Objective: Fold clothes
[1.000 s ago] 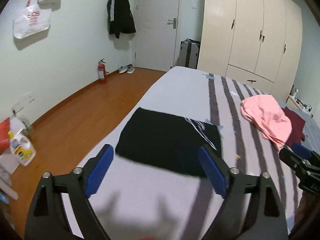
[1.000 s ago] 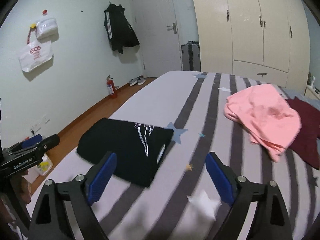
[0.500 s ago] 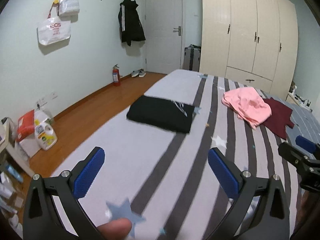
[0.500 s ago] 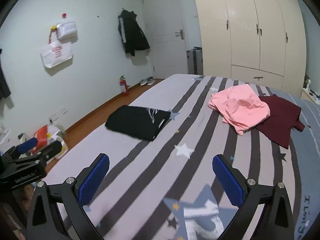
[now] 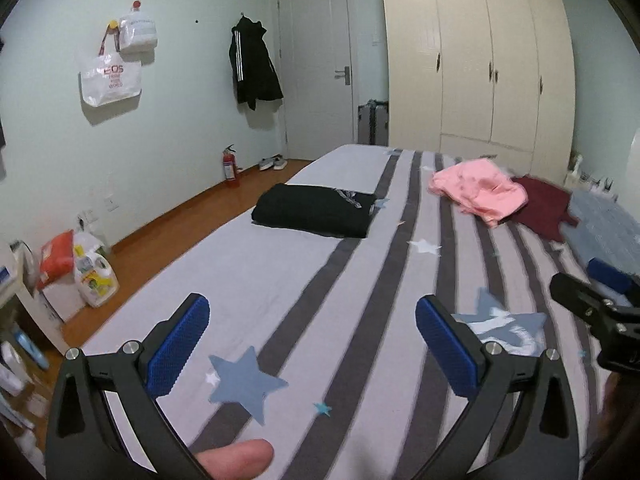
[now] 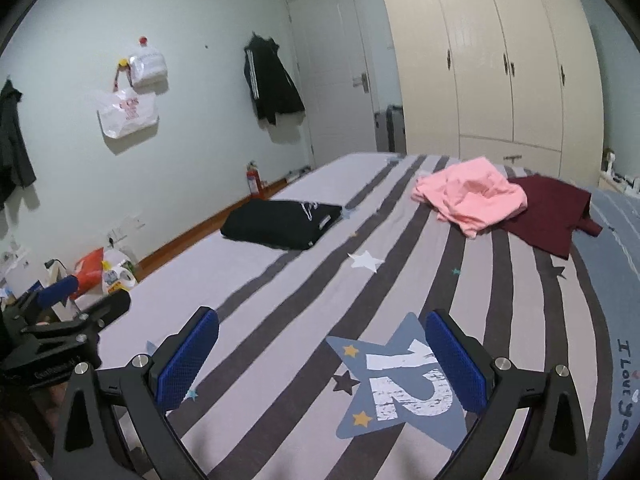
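Striped bed (image 5: 280, 280), folded black garment (image 5: 316, 210), pink top (image 5: 476, 192), maroon top (image 5: 544, 204)

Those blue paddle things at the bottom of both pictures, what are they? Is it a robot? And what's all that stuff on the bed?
No robot here. A person holds one gripper in each hand, and a small camera on each looks forward along its two blue-padded fingers. One picture comes from the left gripper, the other from the right gripper. Both are wide open and hold nothing. Each camera also catches the other gripper at the edge of its picture. They look across a striped bed with stars on the sheet. On it lie a folded black shirt, a crumpled pink garment and a dark red garment partly under the pink one. The job is folding clothes.
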`<state>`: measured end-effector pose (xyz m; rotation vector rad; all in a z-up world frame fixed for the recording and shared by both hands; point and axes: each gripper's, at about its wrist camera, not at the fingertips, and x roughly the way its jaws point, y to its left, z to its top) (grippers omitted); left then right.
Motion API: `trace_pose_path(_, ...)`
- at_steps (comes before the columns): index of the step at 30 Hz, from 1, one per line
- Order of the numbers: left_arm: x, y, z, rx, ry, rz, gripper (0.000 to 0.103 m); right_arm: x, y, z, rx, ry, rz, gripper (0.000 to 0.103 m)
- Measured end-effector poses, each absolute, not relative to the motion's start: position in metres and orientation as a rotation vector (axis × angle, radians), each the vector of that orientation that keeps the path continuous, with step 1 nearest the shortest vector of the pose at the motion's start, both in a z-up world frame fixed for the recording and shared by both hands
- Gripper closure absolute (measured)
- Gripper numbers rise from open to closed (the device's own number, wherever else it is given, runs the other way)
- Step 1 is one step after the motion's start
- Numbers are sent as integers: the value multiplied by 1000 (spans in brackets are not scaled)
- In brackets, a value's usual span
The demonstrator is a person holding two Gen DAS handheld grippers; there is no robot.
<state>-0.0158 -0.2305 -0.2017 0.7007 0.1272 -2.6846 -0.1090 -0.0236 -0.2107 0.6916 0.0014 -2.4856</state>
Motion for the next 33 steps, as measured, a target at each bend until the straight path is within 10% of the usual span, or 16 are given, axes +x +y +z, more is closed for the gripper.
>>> trace_pose_path(33, 224, -138, -25, 486, 155, -2652, 1, 126, 45, -32, 523, 70, -2430, 1)
